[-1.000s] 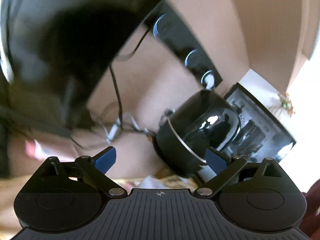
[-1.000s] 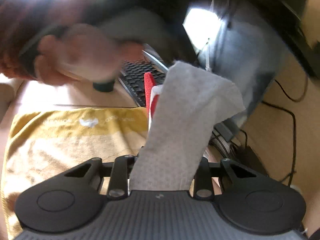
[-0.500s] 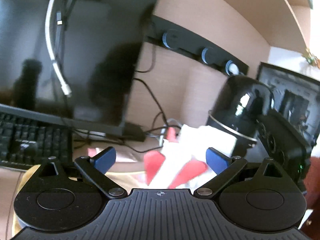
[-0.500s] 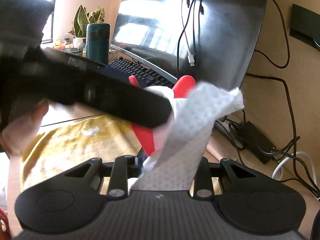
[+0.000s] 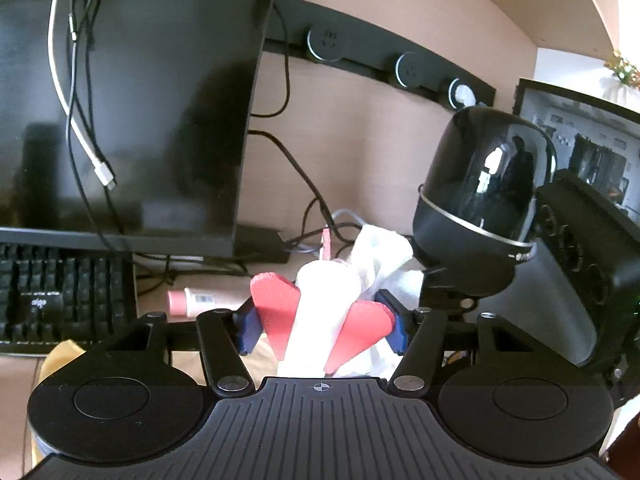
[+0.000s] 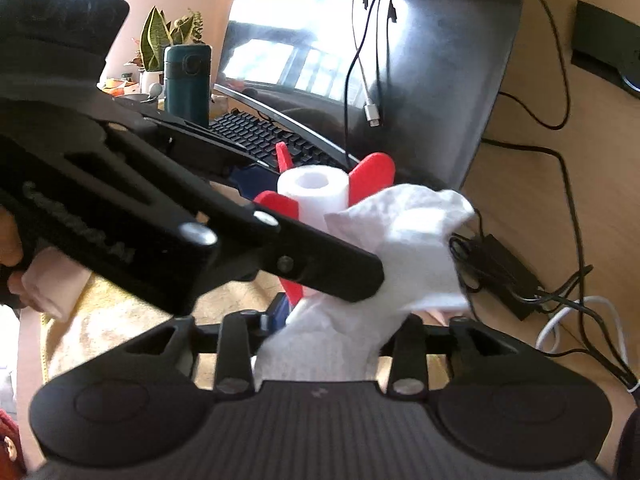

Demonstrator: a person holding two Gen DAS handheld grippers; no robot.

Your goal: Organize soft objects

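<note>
Monitor (image 5: 132,92): big dark screen fills the back of the table, cables dangling down its front.
Table (image 5: 224,280): pale wood, cluttered; keyboard (image 5: 60,300) at the left under the screen, glossy black speaker (image 5: 480,184) at the right.
Yellow towel (image 6: 132,320): spread flat on the table, right beneath both tools.
Left gripper (image 5: 320,320): jaws clenched on the foam rocket (image 5: 324,312), blue pads pressing in on the red fins from either side. The rocket's long axis runs straight out along the fingers, white body pointing away toward the wall.
Right gripper (image 6: 332,344): jaws clamped on the white cloth (image 6: 400,248), which stands up out of them and flops open at the top.
Key relation: in the right wrist view the left tool reaches in from the left and crosses in front; the rocket stands just behind the cloth, tube end up, and the two look to be touching. Both are off the table, above the towel.
My read: each hand has its own soft thing, so whichever goes down first needs a clear way down to the towel without dragging the other.
Small stuff: a pink tube (image 5: 188,302) lies by the keyboard.
</note>
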